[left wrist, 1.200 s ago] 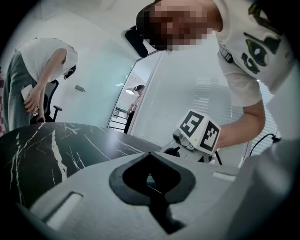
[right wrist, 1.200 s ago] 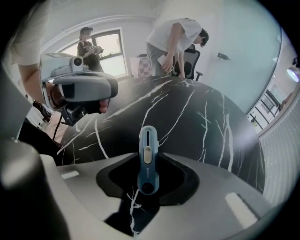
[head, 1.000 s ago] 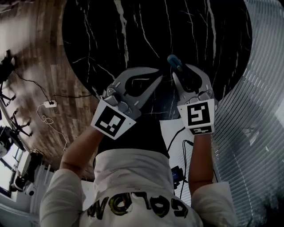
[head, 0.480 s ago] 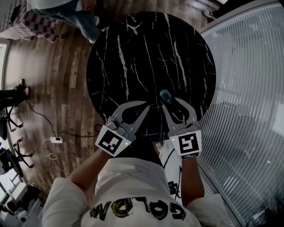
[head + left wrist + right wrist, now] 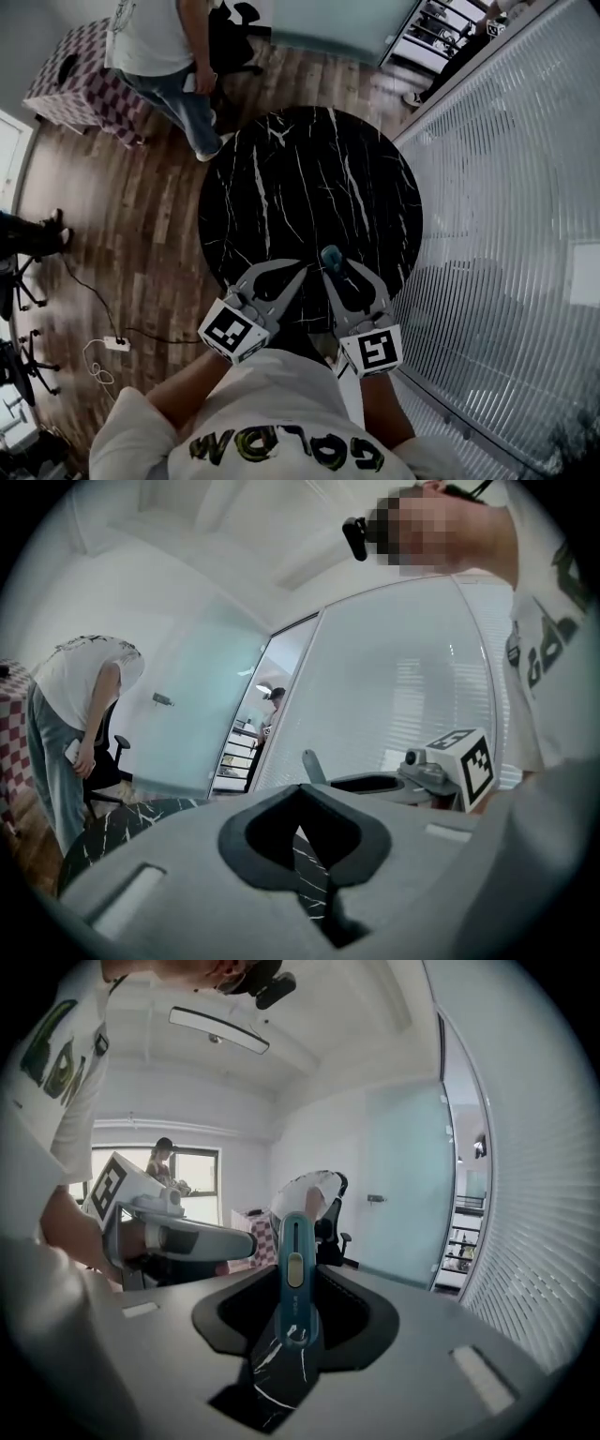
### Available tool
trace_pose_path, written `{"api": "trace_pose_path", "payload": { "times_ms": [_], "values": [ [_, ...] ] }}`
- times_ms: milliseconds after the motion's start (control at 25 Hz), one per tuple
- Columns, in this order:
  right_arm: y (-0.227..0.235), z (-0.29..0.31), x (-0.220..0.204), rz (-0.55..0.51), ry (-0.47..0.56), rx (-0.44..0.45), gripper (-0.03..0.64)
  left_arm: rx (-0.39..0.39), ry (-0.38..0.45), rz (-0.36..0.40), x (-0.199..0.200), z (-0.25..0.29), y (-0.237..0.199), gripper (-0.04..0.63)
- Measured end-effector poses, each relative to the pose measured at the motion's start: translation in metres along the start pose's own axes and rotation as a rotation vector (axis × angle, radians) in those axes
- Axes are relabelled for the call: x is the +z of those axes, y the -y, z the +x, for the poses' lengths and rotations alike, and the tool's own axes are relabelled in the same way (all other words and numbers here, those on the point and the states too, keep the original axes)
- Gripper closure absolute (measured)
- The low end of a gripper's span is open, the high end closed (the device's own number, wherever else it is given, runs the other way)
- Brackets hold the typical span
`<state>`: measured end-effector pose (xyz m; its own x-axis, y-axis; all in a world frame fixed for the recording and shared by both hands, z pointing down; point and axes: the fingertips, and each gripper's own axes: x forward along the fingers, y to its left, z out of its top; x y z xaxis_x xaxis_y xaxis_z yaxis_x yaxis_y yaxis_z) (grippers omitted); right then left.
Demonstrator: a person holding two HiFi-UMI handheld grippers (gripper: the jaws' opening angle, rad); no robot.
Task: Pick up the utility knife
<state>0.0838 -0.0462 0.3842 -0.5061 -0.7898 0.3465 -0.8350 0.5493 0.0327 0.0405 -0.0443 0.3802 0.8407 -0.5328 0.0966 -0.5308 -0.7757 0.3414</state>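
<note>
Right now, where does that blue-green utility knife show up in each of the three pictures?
Head view: lower middle, the utility knife pokes out of the right gripper, over the near edge of the black marble table.
Left gripper view: not clearly in it; a grey tip beyond the right gripper's jaws might be it.
Right gripper view: dead centre, upright, clamped between the jaws.
Shared landmark: the black marble table, in all three.
</note>
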Motion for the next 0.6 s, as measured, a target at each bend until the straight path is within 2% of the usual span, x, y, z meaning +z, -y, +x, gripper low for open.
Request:
{"api": "trace_pose_path", "payload": {
  "times_ms": [160, 360, 600],
  "values": [
    [-0.009, -0.018, 0.031, 0.068, 0.099, 0.004, 0.486, -0.009, 0.031, 0.009, 0.025, -0.01, 0.017, 0.592],
    [-0.014, -0.039, 0.057, 0.05, 0.172, -0.04, 0.486, -0.029, 0.062, 0.021, 0.046, -0.023, 0.039, 0.592],
    [-0.02, -0.062, 0.078, 0.093, 0.244, -0.055, 0.486, -0.04, 0.077, 0.023, 0.059, -0.033, 0.053, 0.592]
  ]
}}
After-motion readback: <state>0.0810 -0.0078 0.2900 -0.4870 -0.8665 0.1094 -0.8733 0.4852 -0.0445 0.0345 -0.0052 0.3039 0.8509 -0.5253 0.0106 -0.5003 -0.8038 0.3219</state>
